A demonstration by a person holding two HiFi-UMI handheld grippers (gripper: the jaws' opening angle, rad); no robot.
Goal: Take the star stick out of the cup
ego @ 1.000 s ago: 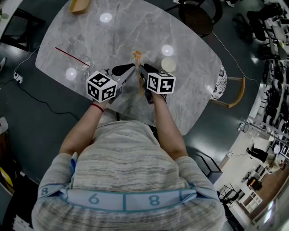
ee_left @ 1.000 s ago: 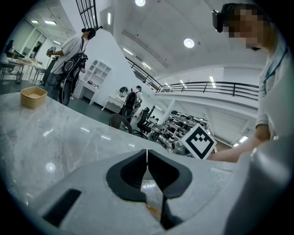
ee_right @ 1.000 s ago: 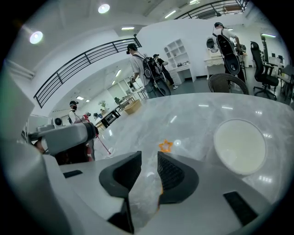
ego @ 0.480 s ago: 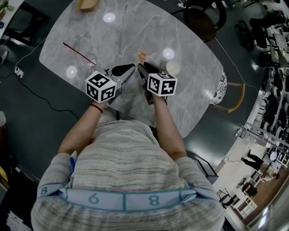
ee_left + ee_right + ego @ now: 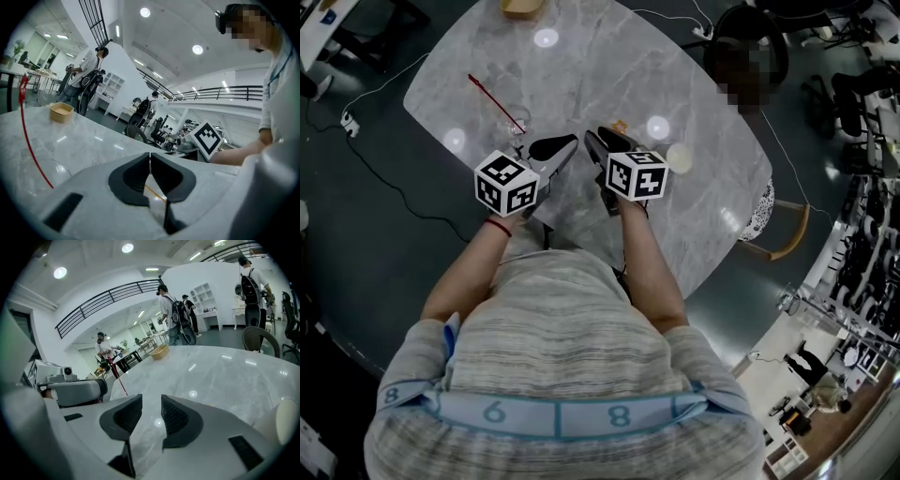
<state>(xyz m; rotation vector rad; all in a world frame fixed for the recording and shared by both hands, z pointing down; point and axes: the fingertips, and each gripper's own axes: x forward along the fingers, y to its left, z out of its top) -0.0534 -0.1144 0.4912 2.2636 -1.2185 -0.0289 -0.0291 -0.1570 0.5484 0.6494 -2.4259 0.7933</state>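
You held both grippers low over the near part of the grey marble table (image 5: 581,75), their tips angled toward each other and close together. Your left gripper (image 5: 150,159) had its jaws pressed together at the tips. In the left gripper view a thin orange shaft (image 5: 154,192) crossed the small gap behind the closed tips, seen against the tabletop. I could not tell whether the jaws touched it. Your right gripper (image 5: 151,404) had its jaws apart, with only bare marble between them.

The star stick (image 5: 620,125) was out of the cup. Its orange star showed just past the right gripper's tip, on the side away from you, and the rest was hidden behind that gripper. I could not tell whether it lay flat on the table.

The clear glass cup (image 5: 512,127) stood just beyond the left gripper. A red stick (image 5: 495,101) leaned out of it, slanting away to your left. A cream disc (image 5: 679,157) lay on the table just to the right of the right gripper's marker cube (image 5: 635,175). A wooden bowl (image 5: 523,7) sat at the far edge of the table, well apart from everything else. Both gripper views showed people standing in the room beyond the table.
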